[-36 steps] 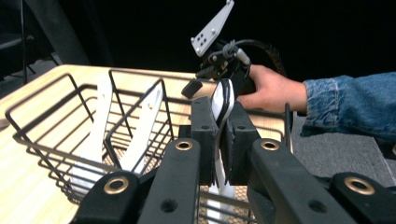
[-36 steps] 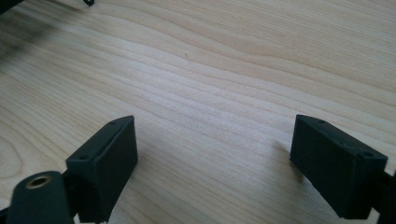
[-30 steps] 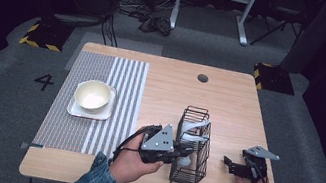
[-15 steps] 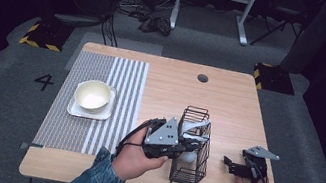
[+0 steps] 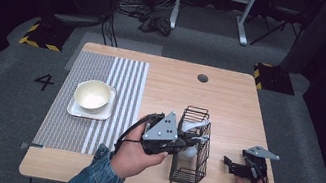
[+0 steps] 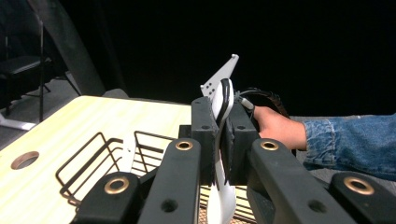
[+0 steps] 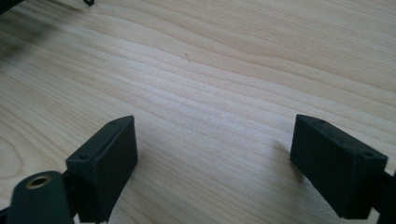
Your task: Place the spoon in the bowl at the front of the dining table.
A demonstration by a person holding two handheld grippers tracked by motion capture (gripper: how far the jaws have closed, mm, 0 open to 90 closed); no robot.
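A black wire basket stands upright on the wooden table, near the front edge. My left gripper reaches into its side from the left and is shut on a white spoon. In the left gripper view the pads pinch the spoon's thin white body edge-on above the basket. Another white utensil leans inside the basket. My right gripper rests low on the table to the basket's right, open, with bare wood between its jaws.
A cream bowl sits on a white square plate on a striped grey mat at the left. A round cable hole lies near the table's far edge. The person's other hand shows beyond the spoon.
My left gripper has lifted a little, and shifted slightly right, with the white spoon still pinched. The right gripper and the basket have stayed where they were.
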